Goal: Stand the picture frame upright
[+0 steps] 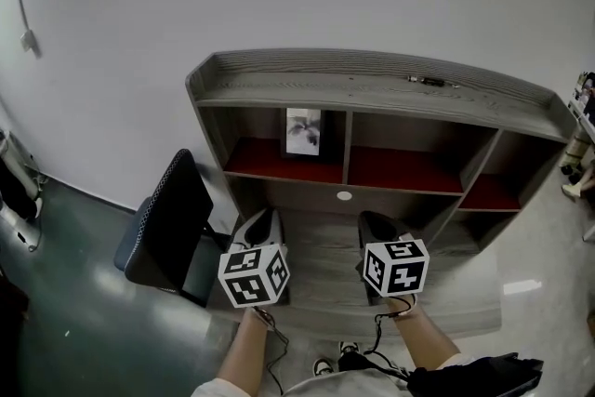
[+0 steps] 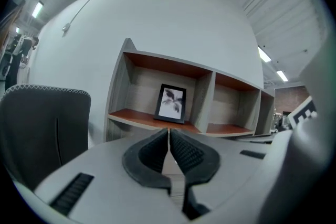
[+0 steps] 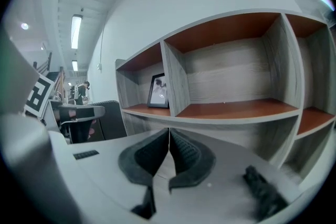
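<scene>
black-rimmed picture frame (image 1: 303, 132) upright on red shelf (image 1: 253, 165) — left gripper (image 2: 168, 131) and right gripper (image 3: 168, 131) press ribbed jaws together.

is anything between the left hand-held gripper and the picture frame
Nothing visible does. The picture frame stands in the shelf's left compartment, open at the front, and the left hand-held gripper, jaws together and empty, looks straight at it. The chair is off to the left.

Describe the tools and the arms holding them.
The left tool and right tool have pale grey bodies with dark ribbed pads. Each carries a white cube with black square markers and trails a black cable. The forearms wear no sleeves.
</scene>
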